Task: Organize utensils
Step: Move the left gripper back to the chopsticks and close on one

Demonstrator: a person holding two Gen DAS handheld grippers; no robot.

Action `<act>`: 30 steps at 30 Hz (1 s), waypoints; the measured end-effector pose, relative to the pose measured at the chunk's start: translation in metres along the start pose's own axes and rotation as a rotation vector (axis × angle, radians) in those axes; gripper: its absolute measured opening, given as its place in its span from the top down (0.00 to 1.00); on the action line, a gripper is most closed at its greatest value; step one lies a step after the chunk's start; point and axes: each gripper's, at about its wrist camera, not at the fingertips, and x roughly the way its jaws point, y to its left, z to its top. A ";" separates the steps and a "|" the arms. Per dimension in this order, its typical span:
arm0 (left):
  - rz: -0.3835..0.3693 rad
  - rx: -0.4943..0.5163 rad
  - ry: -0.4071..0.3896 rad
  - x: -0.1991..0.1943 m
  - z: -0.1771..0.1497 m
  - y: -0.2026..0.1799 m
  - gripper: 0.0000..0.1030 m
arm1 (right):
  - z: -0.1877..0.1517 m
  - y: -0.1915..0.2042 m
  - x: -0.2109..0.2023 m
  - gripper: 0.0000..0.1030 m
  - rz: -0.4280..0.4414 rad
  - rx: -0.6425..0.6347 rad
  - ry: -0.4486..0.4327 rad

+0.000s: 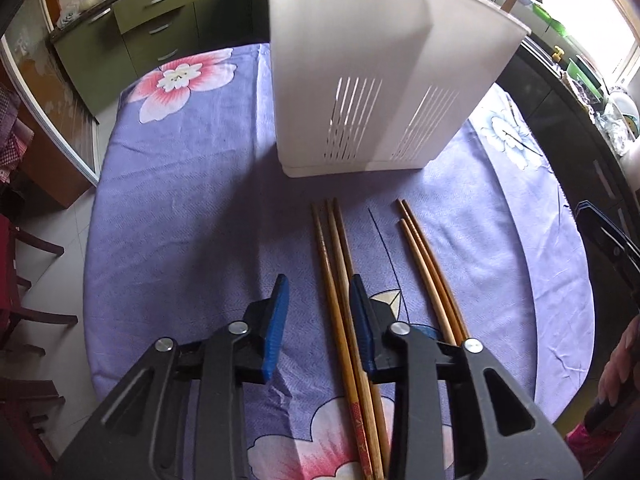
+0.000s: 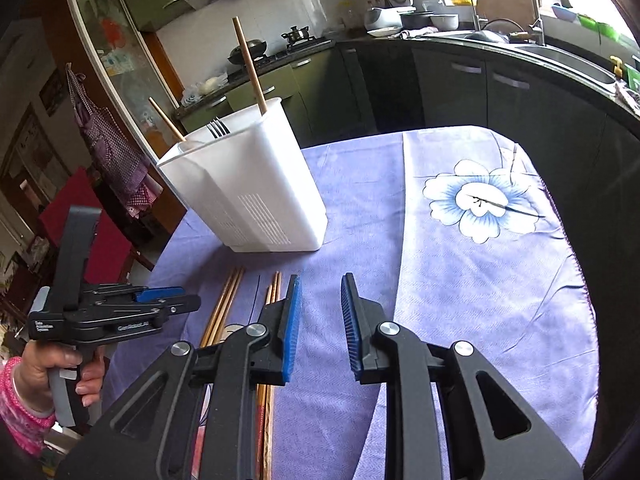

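Two sets of wooden chopsticks lie side by side on the purple flowered cloth of the worktop: a left bundle of three and a right pair, their tips just short of the white slotted utensil holder. That holder (upright, on the cloth) already contains two chopsticks and a fork. The left claw stands spread, straddling the left bundle without pressing it. The right claw is spread over bare cloth, empty.
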 end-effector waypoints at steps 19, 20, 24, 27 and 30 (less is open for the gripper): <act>0.058 -0.007 0.053 0.034 0.013 -0.010 0.89 | -0.004 -0.011 0.007 0.80 0.047 0.060 0.019; 0.068 -0.001 0.050 0.034 0.013 -0.011 0.89 | -0.004 -0.012 0.007 0.80 0.048 0.062 0.020; 0.094 0.010 0.046 0.034 0.012 -0.013 0.93 | -0.006 -0.013 0.008 0.68 0.049 0.066 0.022; 0.087 0.004 0.046 0.033 0.012 -0.012 0.94 | -0.007 -0.012 0.009 0.68 0.048 0.059 0.030; 0.064 -0.024 0.030 0.030 0.013 -0.007 0.94 | -0.007 -0.008 0.015 0.68 0.036 0.039 0.049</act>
